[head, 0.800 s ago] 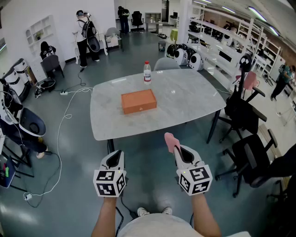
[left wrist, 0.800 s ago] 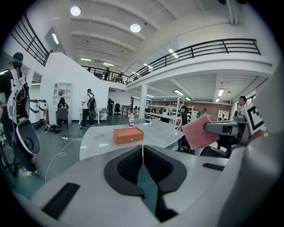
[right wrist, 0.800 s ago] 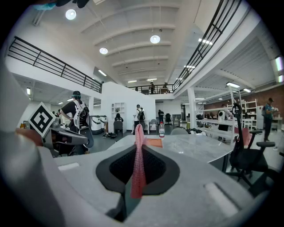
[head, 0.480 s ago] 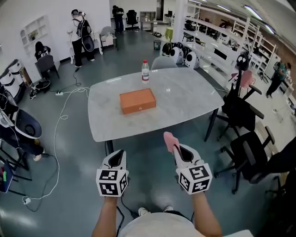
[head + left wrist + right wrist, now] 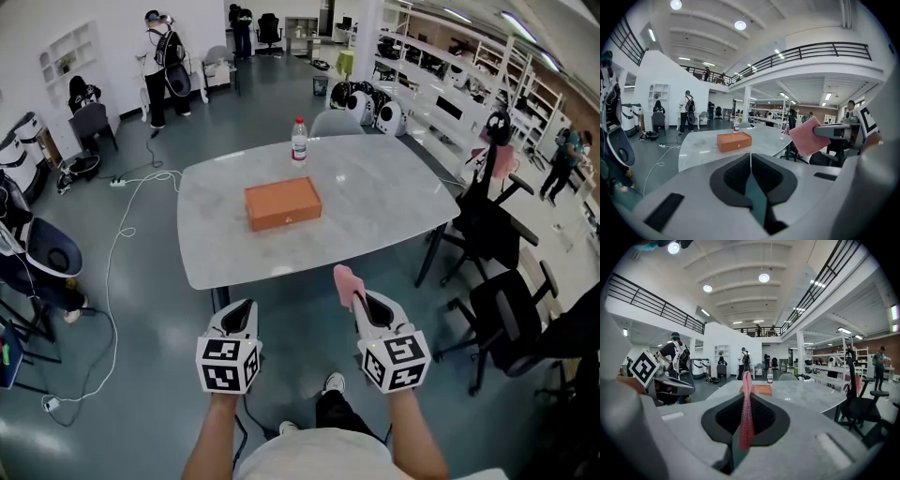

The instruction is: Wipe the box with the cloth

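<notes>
While right gripper (image 5: 362, 304) pinches cloth (image 5: 345, 283), closed box (image 5: 283, 203) sits on table (image 5: 380, 202).

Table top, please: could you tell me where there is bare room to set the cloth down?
The table is bare across its whole right half, from the orange box to the right edge. The strip between the box and the near edge is free too, as is a narrower one on its left. It is tighter behind the box, where the bottle stands.
</notes>
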